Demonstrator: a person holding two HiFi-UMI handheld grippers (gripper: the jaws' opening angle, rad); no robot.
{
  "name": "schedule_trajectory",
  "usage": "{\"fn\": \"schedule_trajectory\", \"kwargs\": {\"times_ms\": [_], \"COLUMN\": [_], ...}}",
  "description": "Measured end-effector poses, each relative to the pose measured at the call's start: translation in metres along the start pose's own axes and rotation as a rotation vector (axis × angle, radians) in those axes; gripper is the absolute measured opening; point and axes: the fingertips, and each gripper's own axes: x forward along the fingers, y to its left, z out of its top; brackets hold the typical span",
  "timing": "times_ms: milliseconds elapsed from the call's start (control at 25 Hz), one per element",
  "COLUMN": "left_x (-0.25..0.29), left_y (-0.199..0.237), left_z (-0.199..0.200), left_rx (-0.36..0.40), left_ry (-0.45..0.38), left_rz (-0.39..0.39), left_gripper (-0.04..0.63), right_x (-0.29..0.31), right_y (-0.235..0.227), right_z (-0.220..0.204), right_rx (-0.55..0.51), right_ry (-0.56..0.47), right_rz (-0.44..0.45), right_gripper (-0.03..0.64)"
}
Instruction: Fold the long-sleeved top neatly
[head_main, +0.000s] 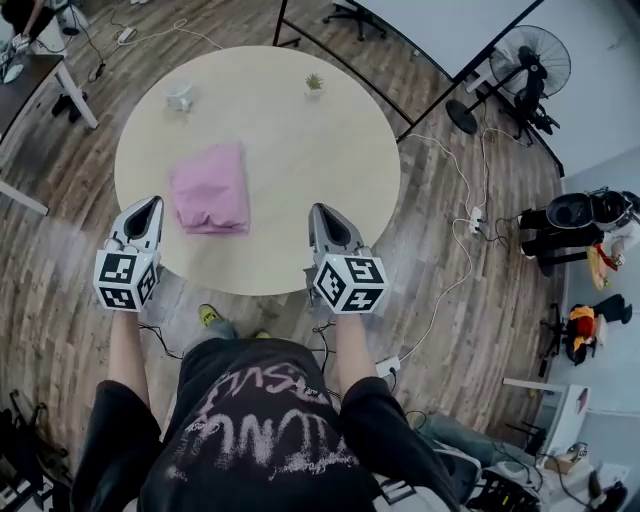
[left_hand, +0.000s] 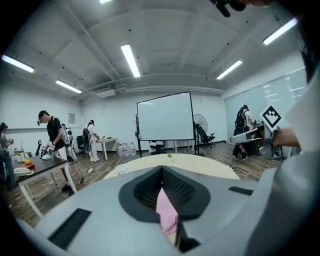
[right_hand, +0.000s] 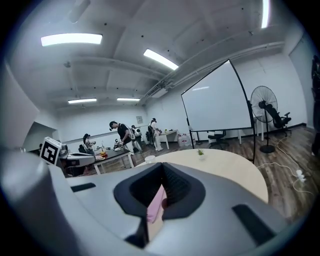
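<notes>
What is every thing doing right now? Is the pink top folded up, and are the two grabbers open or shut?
pink top: folded into a bundle, lying on the round table, nothing holding it
left gripper: shut, empty, apart from the top
right gripper: shut, empty, apart from the top
white cup: standing upright
little plant: upright in its pot
fan: standing on the floor; spinning or not, cannot tell

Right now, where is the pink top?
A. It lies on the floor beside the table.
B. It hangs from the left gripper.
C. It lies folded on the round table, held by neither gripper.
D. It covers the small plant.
C: in the head view the pink top lies folded on the round table, while the left gripper and the right gripper are both shut and empty.
</notes>
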Motion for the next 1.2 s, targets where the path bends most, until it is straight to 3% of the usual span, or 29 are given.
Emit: {"fn": "schedule_trajectory", "kwargs": {"times_ms": [480,880,1200], "left_x": [-0.033,-0.054,-0.059], "left_y": [-0.007,-0.014,-0.018], "left_z": [0.041,0.053,0.057], "left_rx": [0.067,0.065,0.058], "left_ry": [-0.093,-0.129,-0.150], "left_rz": [0.098,0.162,0.166], "left_gripper": [0.011,0.011,0.011], "right_x": [-0.036,-0.048,-0.048], "right_y": [-0.030,-0.039,-0.036], "right_z": [0.041,0.059,0.067], "right_rx": [-0.057,-0.104,-0.129], "right_ry": [-0.129,-0.149,-0.162], "right_rz": [-0.049,-0.046,-0.046], "right_gripper": [0.005,0.003,0.002]}}
